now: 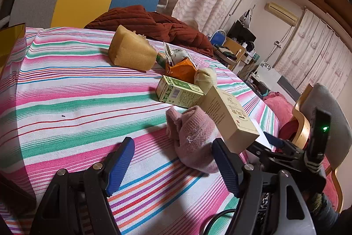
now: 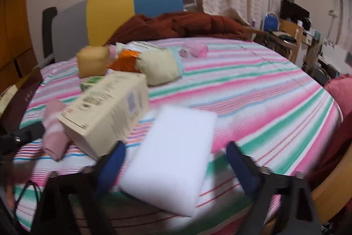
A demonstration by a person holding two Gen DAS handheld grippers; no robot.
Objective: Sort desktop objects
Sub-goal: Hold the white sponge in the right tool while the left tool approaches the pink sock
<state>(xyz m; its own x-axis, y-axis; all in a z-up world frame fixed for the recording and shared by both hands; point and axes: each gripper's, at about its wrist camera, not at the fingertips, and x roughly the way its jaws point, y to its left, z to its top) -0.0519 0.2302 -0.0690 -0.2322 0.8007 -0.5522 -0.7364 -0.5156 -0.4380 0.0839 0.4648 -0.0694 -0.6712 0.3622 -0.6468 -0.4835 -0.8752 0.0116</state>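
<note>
A: How far along is the sorting, going left to right across the left wrist view?

B: Barely begun, I'd judge. On the striped bench (image 1: 66, 85) the things lie in one loose cluster. Left of centre is a yellow sponge block (image 1: 132, 52), then a torn orange packet (image 1: 182, 71) touching a green carton (image 1: 179, 93), a cream cloth bundle (image 1: 205, 78) just behind, a pink knitted sock (image 1: 191, 136), and a beige carton (image 1: 231, 120) tilted over the sock at lower right. No sorted groups show anywhere.

A: And the right wrist view?

B: Same heap, upper left of the frame. It's blurred, so I'd only say the pink packets (image 2: 195, 50) at upper centre look like wrapped items apart from the rest. A white foam block (image 2: 173, 158) lies flat, low in the frame, near the bench edge.

A: The left gripper?

B: The left gripper (image 1: 173, 166) is spread wide and holds nothing. Its right pad sits just beside the sock and the beige carton's lower corner, though I can't tell if it touches them.

A: And the right?

B: The right gripper (image 2: 176, 166) is also parted wide, with the foam block lying between its pads. The left pad looks close against the block's edge, the right pad stands apart, so nothing is gripped yet.
</note>
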